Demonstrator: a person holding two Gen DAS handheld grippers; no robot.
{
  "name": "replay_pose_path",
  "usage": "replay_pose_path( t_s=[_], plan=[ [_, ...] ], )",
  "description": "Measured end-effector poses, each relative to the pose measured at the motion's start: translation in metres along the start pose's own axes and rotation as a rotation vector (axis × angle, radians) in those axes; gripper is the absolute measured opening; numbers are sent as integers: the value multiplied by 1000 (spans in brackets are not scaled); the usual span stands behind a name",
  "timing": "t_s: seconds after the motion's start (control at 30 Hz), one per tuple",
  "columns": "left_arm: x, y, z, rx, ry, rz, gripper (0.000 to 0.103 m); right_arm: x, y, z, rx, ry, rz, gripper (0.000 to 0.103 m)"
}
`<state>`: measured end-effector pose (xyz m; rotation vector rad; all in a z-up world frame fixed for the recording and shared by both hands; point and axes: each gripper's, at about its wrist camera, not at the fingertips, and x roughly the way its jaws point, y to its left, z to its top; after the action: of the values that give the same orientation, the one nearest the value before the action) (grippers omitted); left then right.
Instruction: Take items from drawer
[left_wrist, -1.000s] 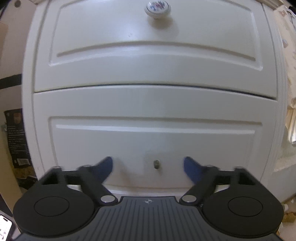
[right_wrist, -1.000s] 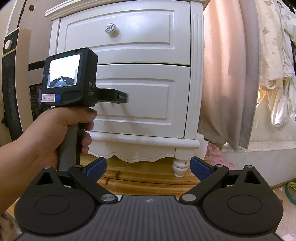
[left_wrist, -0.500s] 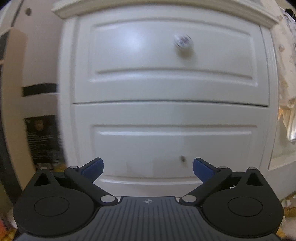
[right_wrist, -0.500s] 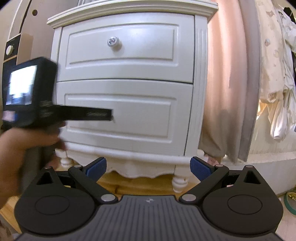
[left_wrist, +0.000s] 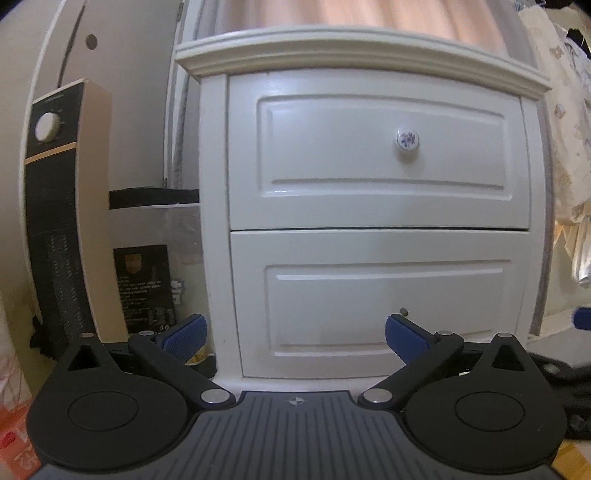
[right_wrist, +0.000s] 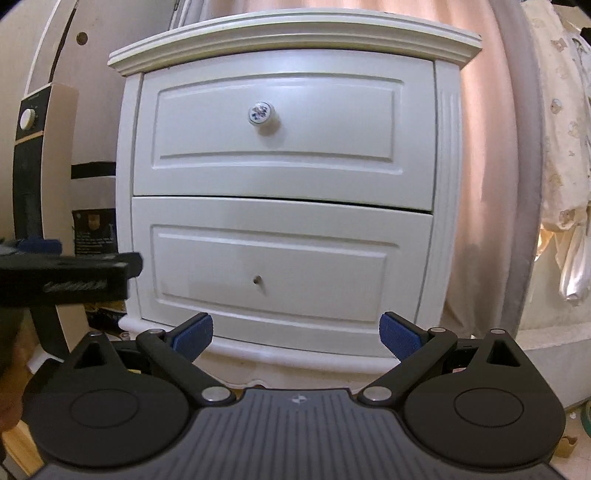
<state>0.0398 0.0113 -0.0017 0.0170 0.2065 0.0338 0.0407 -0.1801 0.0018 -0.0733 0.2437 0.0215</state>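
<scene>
A white two-drawer nightstand (left_wrist: 373, 221) faces me, both drawers shut. The top drawer (left_wrist: 373, 155) carries a white knob with a blue pattern (left_wrist: 407, 139); in the right wrist view that knob (right_wrist: 261, 113) sits left of centre. The bottom drawer (right_wrist: 280, 258) has only a small bare screw (right_wrist: 257, 279) where a knob would be. My left gripper (left_wrist: 295, 332) is open, a short way back from the bottom drawer, nothing between its blue pads. My right gripper (right_wrist: 297, 332) is open too, empty, farther back. The left gripper's body (right_wrist: 70, 280) shows at that view's left edge.
A tall beige and black heater (left_wrist: 62, 221) stands left of the nightstand, with a dark printed box (left_wrist: 144, 284) behind it. A pink curtain (right_wrist: 491, 184) hangs to the right, with cream patterned cloth (right_wrist: 565, 184) beyond. Wooden floor (right_wrist: 22, 450) lies below.
The left gripper has backed away from the bottom drawer and shifted left, its jaws wider. The right gripper has risen a little; the hand and left gripper slid toward that view's left edge.
</scene>
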Motion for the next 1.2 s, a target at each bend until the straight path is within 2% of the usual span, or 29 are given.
replay_pose_path(
  t_s=[0.1, 0.23, 0.4, 0.5, 0.77, 0.93, 1.2],
  plan=[
    [-10, 5, -4, -6, -2, -5, 103, 0, 6, 3, -14, -13, -20, 103],
    [-28, 10, -9, -2, -44, 23, 103, -1, 10, 5, 5, -7, -30, 103],
    [-52, 19, -11, -58, -20, -26, 103, -17, 14, 7, 24, -17, -16, 103],
    [-60, 26, -11, -88, -17, -25, 103, -29, 17, 8, 25, -23, -5, 103],
    [-53, 28, -11, -77, 25, -46, 103, -47, 22, 6, 34, -50, 8, 103],
    [-57, 17, -12, -21, -4, -41, 103, -46, 21, 5, 33, -48, -10, 103],
    [-52, 13, -12, -2, 4, -57, 103, -42, 16, 1, 37, -31, -34, 103]
  ],
)
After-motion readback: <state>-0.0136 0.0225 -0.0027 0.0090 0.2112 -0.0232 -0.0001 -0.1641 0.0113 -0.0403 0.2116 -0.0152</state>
